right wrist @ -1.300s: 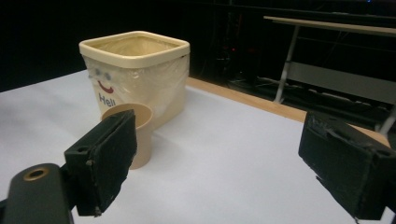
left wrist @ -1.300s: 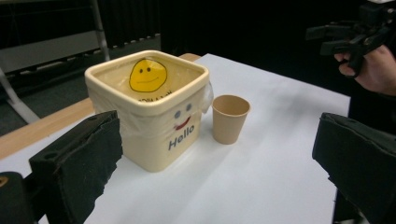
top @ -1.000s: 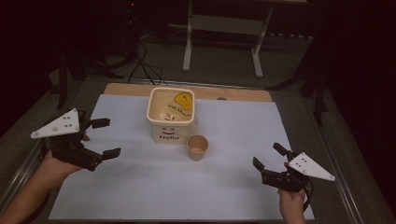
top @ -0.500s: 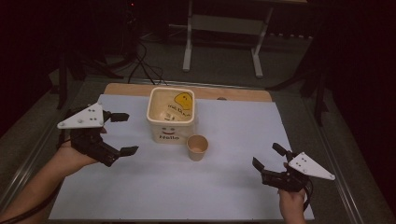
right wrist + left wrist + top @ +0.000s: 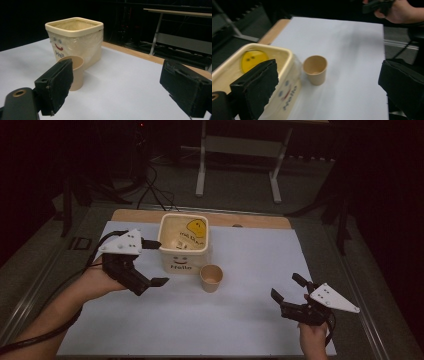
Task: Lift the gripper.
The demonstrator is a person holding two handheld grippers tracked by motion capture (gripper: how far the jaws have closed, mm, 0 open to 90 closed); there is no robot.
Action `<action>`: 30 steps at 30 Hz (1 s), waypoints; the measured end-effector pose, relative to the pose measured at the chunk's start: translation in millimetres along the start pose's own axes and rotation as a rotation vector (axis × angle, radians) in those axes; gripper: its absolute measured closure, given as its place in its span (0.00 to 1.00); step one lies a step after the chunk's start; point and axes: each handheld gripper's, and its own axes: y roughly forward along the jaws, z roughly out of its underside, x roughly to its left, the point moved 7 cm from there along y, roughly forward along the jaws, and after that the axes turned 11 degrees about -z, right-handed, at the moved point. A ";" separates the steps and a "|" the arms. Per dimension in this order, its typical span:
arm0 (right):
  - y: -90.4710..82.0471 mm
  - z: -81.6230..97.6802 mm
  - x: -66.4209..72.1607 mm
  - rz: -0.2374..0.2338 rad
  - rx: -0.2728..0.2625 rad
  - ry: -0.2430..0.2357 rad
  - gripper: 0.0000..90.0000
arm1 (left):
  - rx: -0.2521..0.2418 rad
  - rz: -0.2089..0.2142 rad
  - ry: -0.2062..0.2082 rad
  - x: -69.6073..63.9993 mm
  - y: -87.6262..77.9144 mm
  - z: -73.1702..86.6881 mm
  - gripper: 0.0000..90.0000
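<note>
Beside bin | left gripper jaws apart, nearing paper cup | right gripper apart | nothing grasped yet

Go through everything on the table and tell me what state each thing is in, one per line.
Paper cup: upright, open end up, standing free on the white sheet beside the bin, looks empty.
Cream bin: upright, no lid, lined with clear plastic, a yellow smiley disc inside.
Left gripper: open, jaws wide, next to the bin, holding nothing.
Right gripper: open, low over the sheet, apart from the cup, holding nothing.
</note>
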 end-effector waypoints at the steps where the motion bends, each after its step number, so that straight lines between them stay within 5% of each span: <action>1: 0.1 0.0 -0.1 0.002 0.000 -0.001 0.13 | 0.007 0.006 0.012 -1.4 3.7 -1.5 0.04; 14: 0.3 0.3 -0.4 -0.002 0.000 -0.004 0.13 | 0.122 0.098 0.106 -16.1 48.3 -8.2 0.05; 30: 1.3 1.1 -0.1 -0.012 0.006 -0.005 0.13 | 0.235 0.146 0.210 -28.6 87.3 -8.6 0.06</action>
